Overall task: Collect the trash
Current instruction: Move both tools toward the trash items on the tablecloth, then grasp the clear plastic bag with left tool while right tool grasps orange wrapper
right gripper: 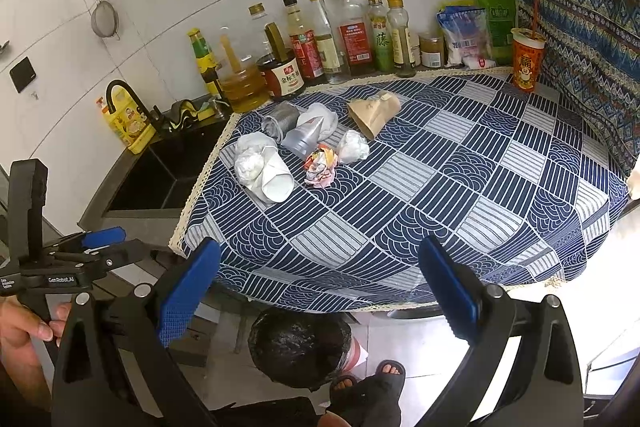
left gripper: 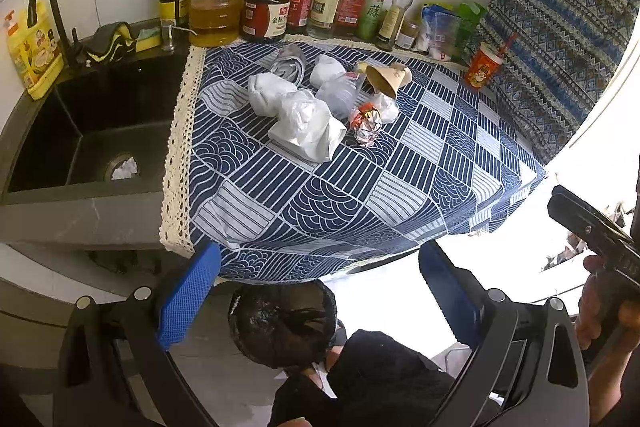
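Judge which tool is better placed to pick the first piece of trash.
Probably the left tool: the trash pile lies left of centre, towards the sink. Both tools are open, empty and off the counter.

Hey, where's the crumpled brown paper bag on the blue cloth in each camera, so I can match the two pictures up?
Left wrist: the brown paper bag sits upper centre-right, at the far right end of the trash pile.
Right wrist: the brown paper bag lies upper centre, behind the pile's right side.
Shared landmark: the red drink cup with a straw, standing off to the bag's right in both views.
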A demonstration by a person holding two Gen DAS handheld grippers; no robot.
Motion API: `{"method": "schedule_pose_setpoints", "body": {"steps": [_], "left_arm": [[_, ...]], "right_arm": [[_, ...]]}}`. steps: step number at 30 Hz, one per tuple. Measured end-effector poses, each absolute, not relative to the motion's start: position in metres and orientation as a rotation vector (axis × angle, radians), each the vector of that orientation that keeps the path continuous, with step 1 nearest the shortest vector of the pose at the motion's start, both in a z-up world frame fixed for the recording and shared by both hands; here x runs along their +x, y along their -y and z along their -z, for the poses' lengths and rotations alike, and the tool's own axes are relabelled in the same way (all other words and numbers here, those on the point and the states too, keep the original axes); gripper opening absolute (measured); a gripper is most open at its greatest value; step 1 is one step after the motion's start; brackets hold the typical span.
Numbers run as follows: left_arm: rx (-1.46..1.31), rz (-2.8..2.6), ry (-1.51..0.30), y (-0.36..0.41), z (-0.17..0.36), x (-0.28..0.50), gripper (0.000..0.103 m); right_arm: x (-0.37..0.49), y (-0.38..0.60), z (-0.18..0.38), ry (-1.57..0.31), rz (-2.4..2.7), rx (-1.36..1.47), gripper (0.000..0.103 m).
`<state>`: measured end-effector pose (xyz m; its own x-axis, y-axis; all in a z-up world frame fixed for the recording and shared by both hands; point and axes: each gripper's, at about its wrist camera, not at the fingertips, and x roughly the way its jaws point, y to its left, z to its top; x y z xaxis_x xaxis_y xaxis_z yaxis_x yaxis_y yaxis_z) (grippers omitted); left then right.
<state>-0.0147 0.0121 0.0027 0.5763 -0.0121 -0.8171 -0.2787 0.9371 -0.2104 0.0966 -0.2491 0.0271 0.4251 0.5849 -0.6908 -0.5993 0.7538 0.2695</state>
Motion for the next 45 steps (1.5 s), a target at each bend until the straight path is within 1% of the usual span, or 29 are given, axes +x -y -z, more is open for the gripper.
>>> {"method": "schedule_pose_setpoints", "body": {"steps": [18, 27, 36, 45], "left_arm": [[-0.339, -0.158, -0.945, -0.016, -0.005, -0.008, 0.097], [-0.354, -0.158, -0.961, -0.021, -0.001, 0.007, 0.097], [-0.396, -0.15, -0.979, -0.032, 0.013, 0.037, 0.097], [-0.418, -0.158, -1.007, -0.05, 0.027, 0.082, 0.096]], "right_arm": [[0.099, 0.247, -0.029, -0.853, -0.764, -0.006, 0.098], [0.116, 0.243, -0.026, -0.863, -0.766, -0.017, 0.098], [0.15, 0.232, -0.013, -0.907, -0.831, -0.003, 0.098], [0.193, 0.203, 0.01, -0.979, -0.912, 0.003, 0.098]]}}
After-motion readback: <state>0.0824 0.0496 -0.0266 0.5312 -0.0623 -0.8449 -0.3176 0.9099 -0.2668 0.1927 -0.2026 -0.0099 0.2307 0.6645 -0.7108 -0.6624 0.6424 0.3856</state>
